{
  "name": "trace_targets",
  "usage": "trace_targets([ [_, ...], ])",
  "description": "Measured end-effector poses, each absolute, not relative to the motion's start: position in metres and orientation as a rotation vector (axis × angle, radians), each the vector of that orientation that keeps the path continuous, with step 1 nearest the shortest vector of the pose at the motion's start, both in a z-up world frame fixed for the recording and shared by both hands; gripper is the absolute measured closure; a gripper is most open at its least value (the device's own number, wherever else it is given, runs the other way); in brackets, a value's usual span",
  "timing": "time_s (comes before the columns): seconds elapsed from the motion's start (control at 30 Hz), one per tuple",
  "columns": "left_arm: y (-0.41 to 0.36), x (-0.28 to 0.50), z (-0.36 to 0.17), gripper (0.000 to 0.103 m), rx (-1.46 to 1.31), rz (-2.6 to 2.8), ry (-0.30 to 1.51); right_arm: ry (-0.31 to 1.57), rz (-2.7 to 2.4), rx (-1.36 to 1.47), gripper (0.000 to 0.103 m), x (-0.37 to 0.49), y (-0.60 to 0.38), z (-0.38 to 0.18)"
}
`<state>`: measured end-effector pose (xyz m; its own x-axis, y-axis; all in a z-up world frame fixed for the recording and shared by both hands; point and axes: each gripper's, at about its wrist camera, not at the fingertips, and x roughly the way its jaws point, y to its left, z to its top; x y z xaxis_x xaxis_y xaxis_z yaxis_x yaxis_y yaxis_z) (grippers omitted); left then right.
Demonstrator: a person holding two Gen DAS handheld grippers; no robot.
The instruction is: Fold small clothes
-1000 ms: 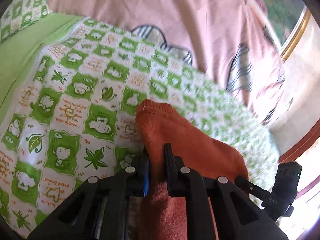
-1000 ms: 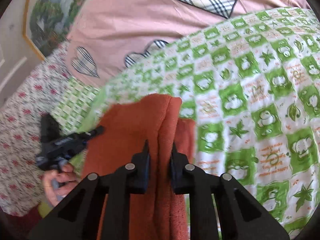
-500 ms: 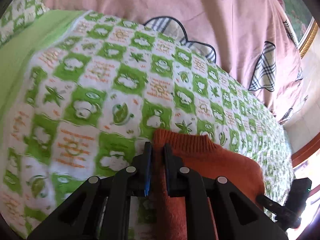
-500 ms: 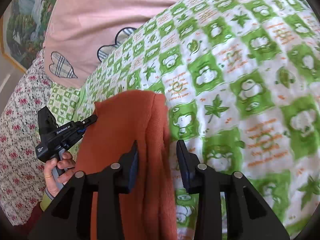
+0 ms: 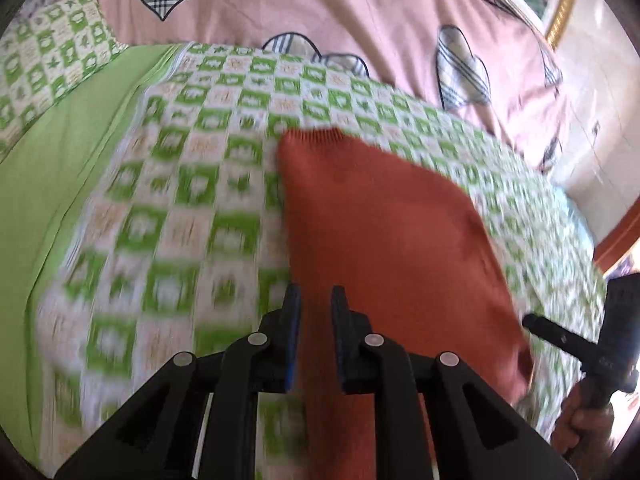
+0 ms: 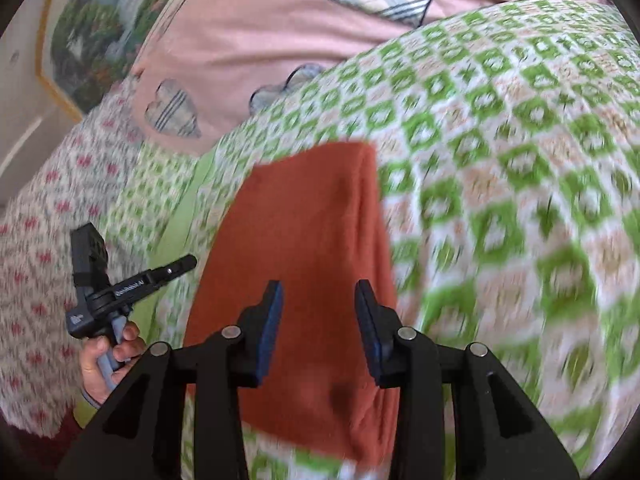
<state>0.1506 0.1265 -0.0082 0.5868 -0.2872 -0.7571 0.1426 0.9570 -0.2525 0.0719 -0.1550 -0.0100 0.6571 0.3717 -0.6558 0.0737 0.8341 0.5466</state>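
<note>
L claw (image 5: pixel 313 336) is standing narrow, jaws w/ a slim gap that has just been widening a bit; the rust-orange knit garment (image 5: pixel 384 232) is running between the blue pads, but whether the pads are pressing on it or just clear can't be told thru the blur. R claw (image 6: pixel 319 328) is sitting partly open after just spreading, w/ the garment (image 6: pixel 304 280) lying flat under and between the jaws, pads apart from the cloth on both sides, nothing pinched.

Seen from the L claw, the garment is stretching ahead and to the rt, ribbed hem at the far end, resting on the green-and-white checked blanket (image 5: pixel 168 208). Left of the claw a plain green sheet (image 5: pixel 52 184) is showing; far ahead a pink cover w/ plaid hearts (image 5: pixel 320 4) is overlapping the blanket's far edge. At far rt the other claw's black body and the hand (image 5: pixel 584 420) gripping it are showing.

Seen from the R claw, the garment is folded lengthwise, fold edge just beyond the rt jaw, the blanket (image 6: pixel 520 184) spreading to the rt. To the left, well apart from the cloth, the L claw (image 6: pixel 188 262) is pointing toward the garment, the hand (image 6: pixel 108 356) wrapping its handle. Behind that a floral-print cloth (image 6: pixel 36 240) and, far upper left, a framed picture (image 6: pixel 96 28).
</note>
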Motion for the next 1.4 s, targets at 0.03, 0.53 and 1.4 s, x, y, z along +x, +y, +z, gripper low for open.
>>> trace_targets([
  [0.03, 0.125, 0.137, -0.010, 0.088, -0.161, -0.250, 0.916, 0.862, 0.172, 0.544, 0.064, 0.066, -0.150, -0.013],
  [0.53, 0.132, 0.078, -0.030, 0.048, -0.070, -0.126, 0.945, 0.959, -0.012, 0.388, 0.064, 0.050, -0.150, -0.040],
  [1.4, 0.118, -0.014, -0.008, 0.014, 0.151, -0.034, 0.955, 0.877, 0.075, 0.275, 0.012, -0.040, -0.089, 0.022],
])
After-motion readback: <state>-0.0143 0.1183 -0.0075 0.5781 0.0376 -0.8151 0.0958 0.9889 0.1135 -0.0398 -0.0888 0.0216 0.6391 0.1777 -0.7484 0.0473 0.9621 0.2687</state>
